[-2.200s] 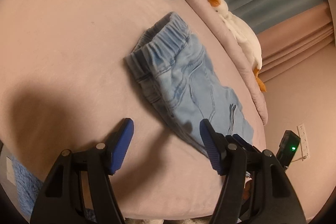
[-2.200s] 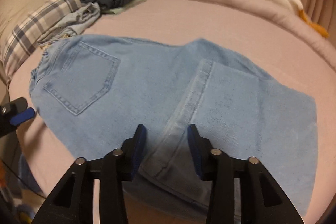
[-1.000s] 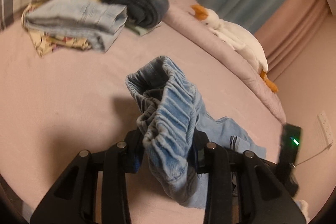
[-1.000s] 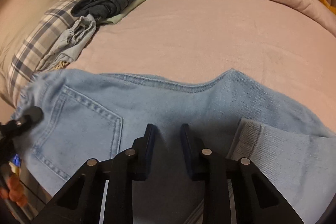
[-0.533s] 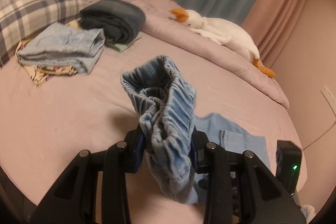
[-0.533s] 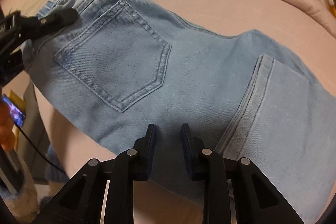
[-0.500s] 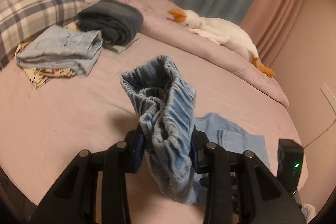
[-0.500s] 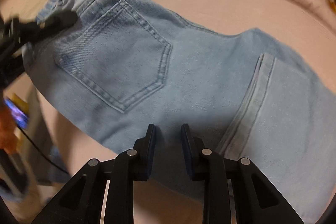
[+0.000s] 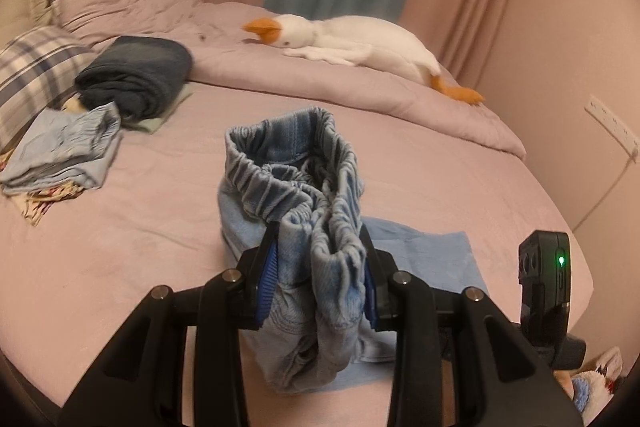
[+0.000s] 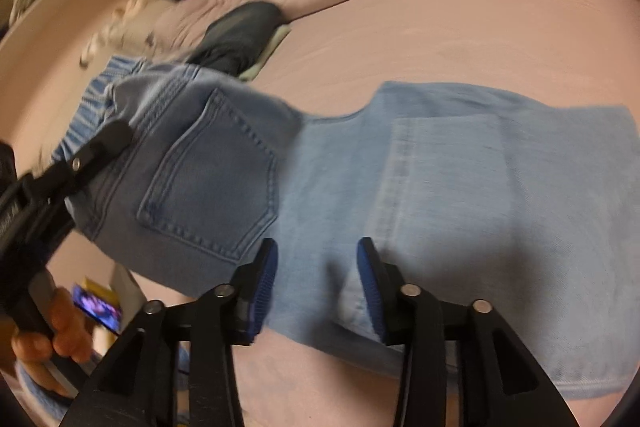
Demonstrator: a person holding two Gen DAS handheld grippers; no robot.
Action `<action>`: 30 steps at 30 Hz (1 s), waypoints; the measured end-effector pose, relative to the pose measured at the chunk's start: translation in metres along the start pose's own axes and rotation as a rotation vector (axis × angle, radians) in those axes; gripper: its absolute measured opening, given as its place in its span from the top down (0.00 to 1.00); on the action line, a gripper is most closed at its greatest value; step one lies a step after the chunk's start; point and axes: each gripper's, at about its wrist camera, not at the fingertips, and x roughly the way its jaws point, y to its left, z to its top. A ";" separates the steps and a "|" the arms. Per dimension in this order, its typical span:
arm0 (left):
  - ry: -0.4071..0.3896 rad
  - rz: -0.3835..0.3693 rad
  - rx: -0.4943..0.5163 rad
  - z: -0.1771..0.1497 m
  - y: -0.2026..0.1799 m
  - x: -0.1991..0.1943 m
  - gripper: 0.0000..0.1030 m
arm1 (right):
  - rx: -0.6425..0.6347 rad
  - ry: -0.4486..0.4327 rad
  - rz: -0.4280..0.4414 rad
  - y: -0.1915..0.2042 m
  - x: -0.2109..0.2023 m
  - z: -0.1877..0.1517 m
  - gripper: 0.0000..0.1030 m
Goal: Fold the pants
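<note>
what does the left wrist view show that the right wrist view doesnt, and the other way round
Only the left wrist view shows the left gripper pinching the bunched elastic waistband from close up, the folded light blue clothes, the plaid pillow and the wall socket.

Only the right wrist view shows the back pocket, the hand holding the other tool, and the right gripper open over the jeans' near edge.

Both show the jeans, the dark folded garment, the goose plush and the pink bed.
</note>
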 end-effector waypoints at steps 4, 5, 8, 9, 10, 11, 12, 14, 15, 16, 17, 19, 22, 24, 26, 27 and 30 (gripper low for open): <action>0.030 -0.027 0.037 -0.003 -0.020 0.011 0.67 | 0.102 -0.028 0.047 -0.020 -0.007 -0.002 0.51; 0.043 -0.036 0.051 -0.005 -0.025 0.015 0.67 | 0.124 -0.035 0.054 -0.024 -0.009 -0.004 0.49; 0.072 -0.038 0.097 -0.011 -0.041 0.029 0.67 | 0.180 -0.054 0.081 -0.040 -0.015 -0.005 0.47; 0.085 -0.040 0.106 -0.013 -0.044 0.033 0.67 | 0.202 -0.057 0.097 -0.045 -0.015 -0.007 0.47; 0.101 -0.045 0.113 -0.016 -0.047 0.038 0.67 | 0.237 -0.063 0.128 -0.052 -0.015 -0.008 0.47; 0.118 -0.050 0.120 -0.020 -0.050 0.044 0.67 | 0.274 -0.068 0.167 -0.059 -0.015 -0.007 0.46; 0.131 -0.050 0.126 -0.023 -0.052 0.048 0.66 | 0.316 -0.074 0.212 -0.065 -0.014 -0.009 0.46; 0.165 -0.064 0.145 -0.031 -0.056 0.056 0.62 | 0.406 -0.084 0.298 -0.077 -0.011 -0.012 0.42; 0.183 -0.076 0.147 -0.034 -0.057 0.059 0.61 | 0.458 -0.090 0.338 -0.083 -0.007 -0.014 0.42; 0.207 -0.092 0.148 -0.038 -0.058 0.064 0.58 | 0.520 -0.108 0.385 -0.092 -0.005 -0.016 0.42; 0.235 -0.106 0.146 -0.042 -0.057 0.070 0.56 | 0.568 -0.127 0.430 -0.098 -0.004 -0.017 0.42; 0.267 -0.115 0.141 -0.049 -0.057 0.076 0.55 | 0.644 -0.150 0.512 -0.106 -0.002 -0.018 0.39; 0.307 -0.137 0.138 -0.055 -0.057 0.082 0.47 | 0.697 -0.142 0.564 -0.109 0.002 -0.017 0.35; 0.303 -0.168 0.144 -0.057 -0.056 0.074 0.37 | 0.690 -0.123 0.550 -0.106 0.003 -0.014 0.35; 0.291 -0.190 0.152 -0.058 -0.053 0.062 0.31 | 0.672 -0.105 0.530 -0.102 0.002 -0.011 0.35; 0.283 -0.185 0.151 -0.060 -0.049 0.056 0.29 | 0.661 -0.088 0.513 -0.100 0.002 -0.010 0.35; 0.266 -0.183 0.089 -0.062 -0.025 0.040 0.29 | 0.619 -0.053 0.464 -0.099 -0.006 -0.008 0.35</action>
